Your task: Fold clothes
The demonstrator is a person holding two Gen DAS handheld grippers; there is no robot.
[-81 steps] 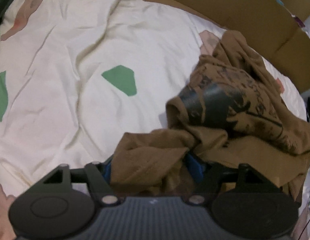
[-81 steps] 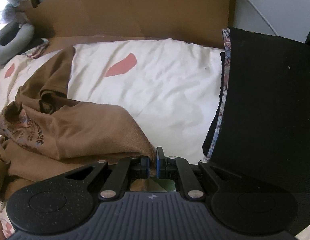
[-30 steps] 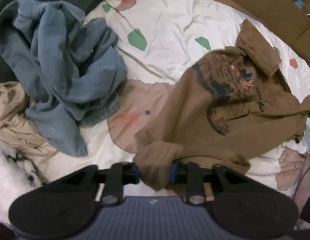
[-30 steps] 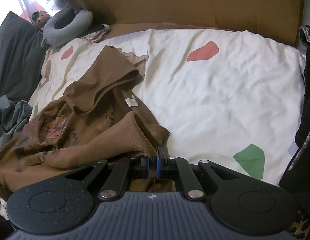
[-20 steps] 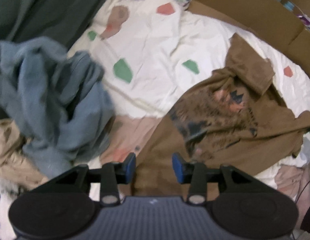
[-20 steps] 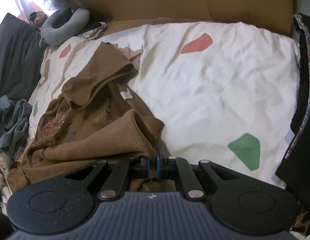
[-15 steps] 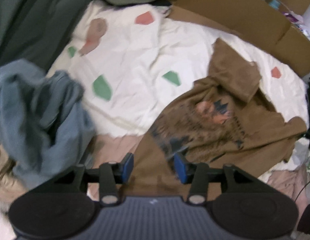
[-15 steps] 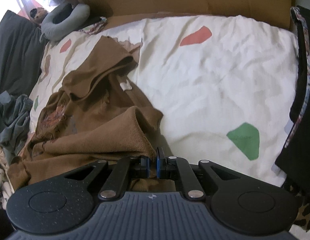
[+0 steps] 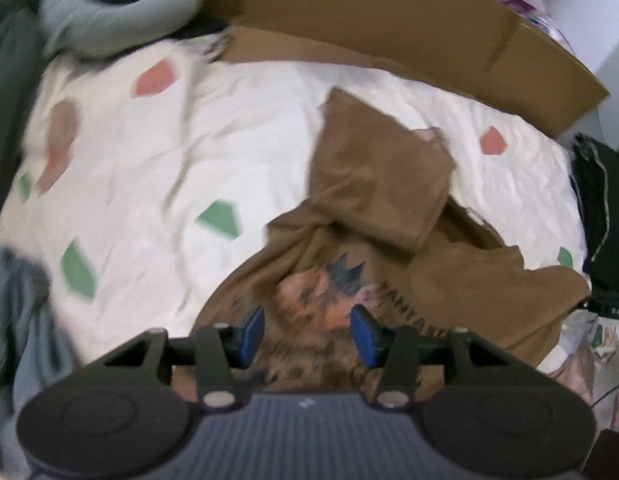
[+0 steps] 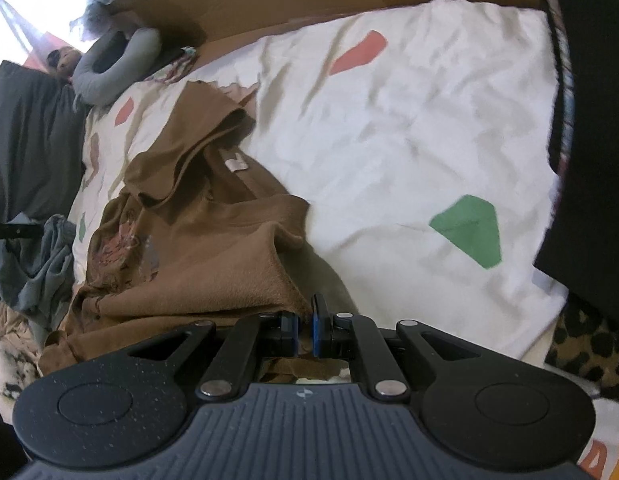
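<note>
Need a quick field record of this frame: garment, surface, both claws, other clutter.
garment: brown t-shirt, crumpled, cat print facing up
surface: white bedsheet with red and green patches
left claw: open above the print, nothing between the pads
right claw: shut on a brown t-shirt edge
clutter: blue-grey garment beside the shirt; grey neck pillow and cardboard at the far edge

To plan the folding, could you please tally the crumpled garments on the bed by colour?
brown shirt: 1
blue-grey garment: 1
beige garment: 1
Total: 3
</note>
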